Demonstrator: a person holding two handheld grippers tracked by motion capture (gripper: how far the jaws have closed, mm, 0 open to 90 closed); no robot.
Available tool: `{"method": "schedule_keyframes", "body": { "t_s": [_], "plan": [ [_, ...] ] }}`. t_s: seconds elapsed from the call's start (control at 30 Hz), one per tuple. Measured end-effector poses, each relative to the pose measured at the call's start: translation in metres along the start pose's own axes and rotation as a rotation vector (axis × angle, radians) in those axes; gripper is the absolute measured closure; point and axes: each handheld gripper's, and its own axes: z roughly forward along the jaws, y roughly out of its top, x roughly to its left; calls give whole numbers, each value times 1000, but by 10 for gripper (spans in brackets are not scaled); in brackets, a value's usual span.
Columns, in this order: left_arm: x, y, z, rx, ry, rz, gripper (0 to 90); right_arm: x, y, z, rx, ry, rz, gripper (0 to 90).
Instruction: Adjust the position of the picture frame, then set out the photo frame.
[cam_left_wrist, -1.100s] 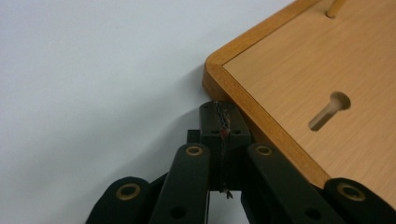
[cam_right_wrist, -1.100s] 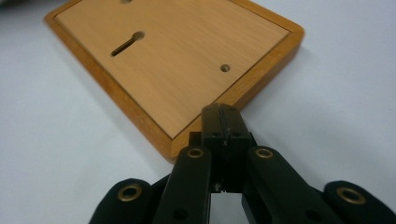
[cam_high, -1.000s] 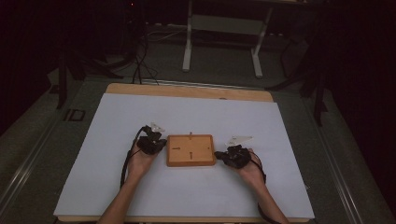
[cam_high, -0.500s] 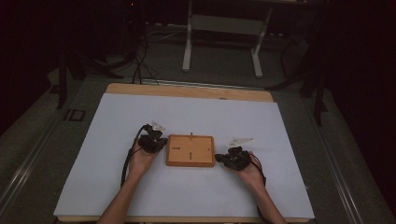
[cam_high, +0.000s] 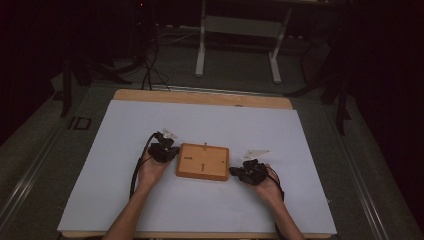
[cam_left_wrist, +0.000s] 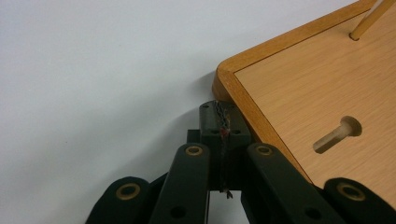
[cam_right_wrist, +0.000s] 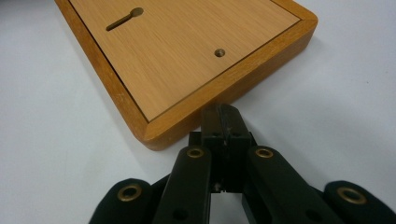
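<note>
The left gripper (cam_high: 167, 151), jaws pressed together and holding nothing, rests its tips against the wooden board (cam_high: 203, 161) at the board's nine o'clock edge. The board lies flat at the middle of the white table (cam_high: 300, 150). The right gripper (cam_high: 239, 172), likewise closed and empty, touches the board near four o'clock. This looks like bracing the board from both sides; next probably calls for an even push or opening to grasp.

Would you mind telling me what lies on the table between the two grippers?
In the high view, the wooden board lies between the left gripper and the right gripper, flat on the white sheet. Both shut grippers meet its edges.
</note>
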Motion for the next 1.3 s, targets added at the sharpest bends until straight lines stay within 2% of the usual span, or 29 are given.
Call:
{"method": "schedule_keyframes", "body": {
  "t_s": [0.57, 0.67, 0.9, 1.1, 1.3],
  "plan": [
    [4, -1, 2, -24, -23, -29, 899, -1, -1, 0, -7, 6, 0, 900],
    [3, -2, 2, -35, -14, -38, 893, -1, 0, 0, -4, 7, -1, 899],
    [4, -11, -7, -58, -24, -61, 837, -2, 4, -2, -21, -24, -9, 877],
    [-2, -22, -23, -91, -41, -60, 809, -2, 17, -7, -63, -43, -24, 853],
    [-12, -30, -36, -108, -57, -33, 785, 7, 41, 3, -85, -36, -59, 845]
  ]
}}
